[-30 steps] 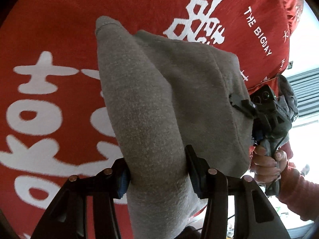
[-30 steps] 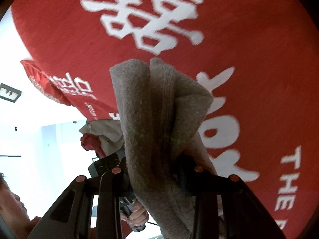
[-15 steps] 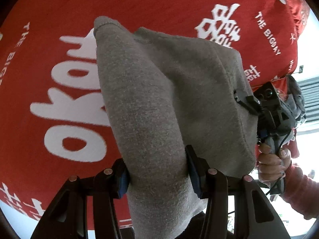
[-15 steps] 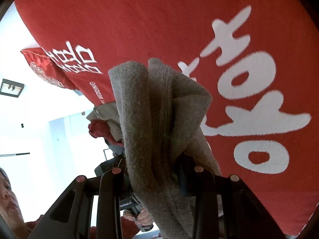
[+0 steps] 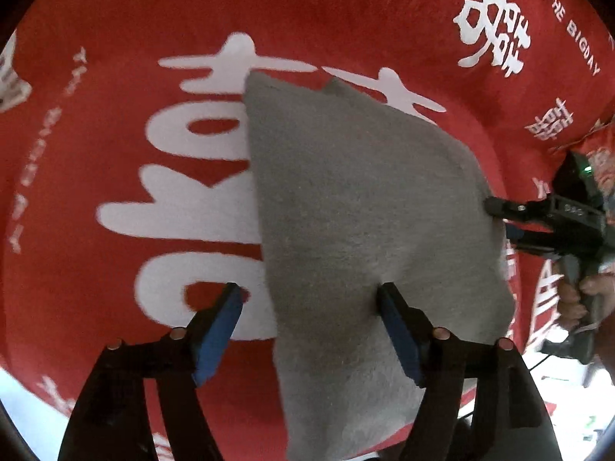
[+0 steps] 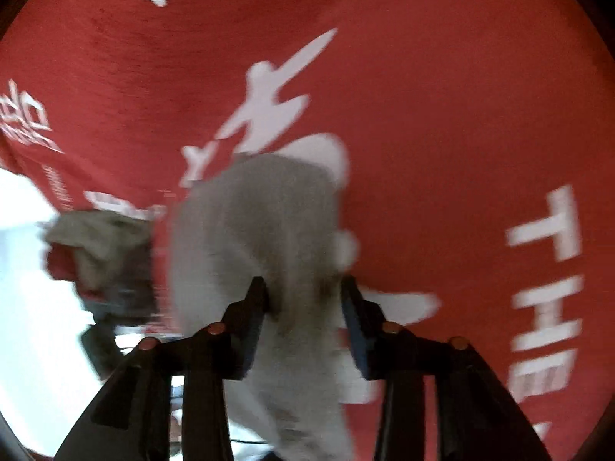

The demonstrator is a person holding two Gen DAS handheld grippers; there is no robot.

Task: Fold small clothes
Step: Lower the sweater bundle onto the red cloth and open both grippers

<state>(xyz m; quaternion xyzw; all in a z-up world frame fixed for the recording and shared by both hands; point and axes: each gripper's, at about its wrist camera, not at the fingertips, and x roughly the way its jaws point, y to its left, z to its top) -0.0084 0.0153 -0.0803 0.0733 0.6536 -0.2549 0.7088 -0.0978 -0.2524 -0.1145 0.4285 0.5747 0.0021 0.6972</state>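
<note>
A folded grey knit garment (image 5: 365,211) lies on the red cloth (image 5: 115,57) with white lettering. My left gripper (image 5: 309,296) is open: its left pad (image 5: 215,330) stands clear of the cloth and its right pad (image 5: 399,330) rests against it. In the left wrist view the right gripper (image 5: 499,215) touches the garment's right edge. In the blurred right wrist view my right gripper (image 6: 303,296) straddles a bunched part of the garment (image 6: 261,230), jaws partly apart; whether they still pinch it is unclear.
A pile of other clothes (image 6: 96,238), olive and red, lies at the red cloth's edge on the left of the right wrist view. A hand (image 5: 588,296) holds the right gripper's handle. Bright white floor shows beyond the cloth's edge.
The garment has come down from hanging in both grippers to lying on the red cloth. My left gripper has opened off it. My right jaws have widened and that view is blurred by motion.
</note>
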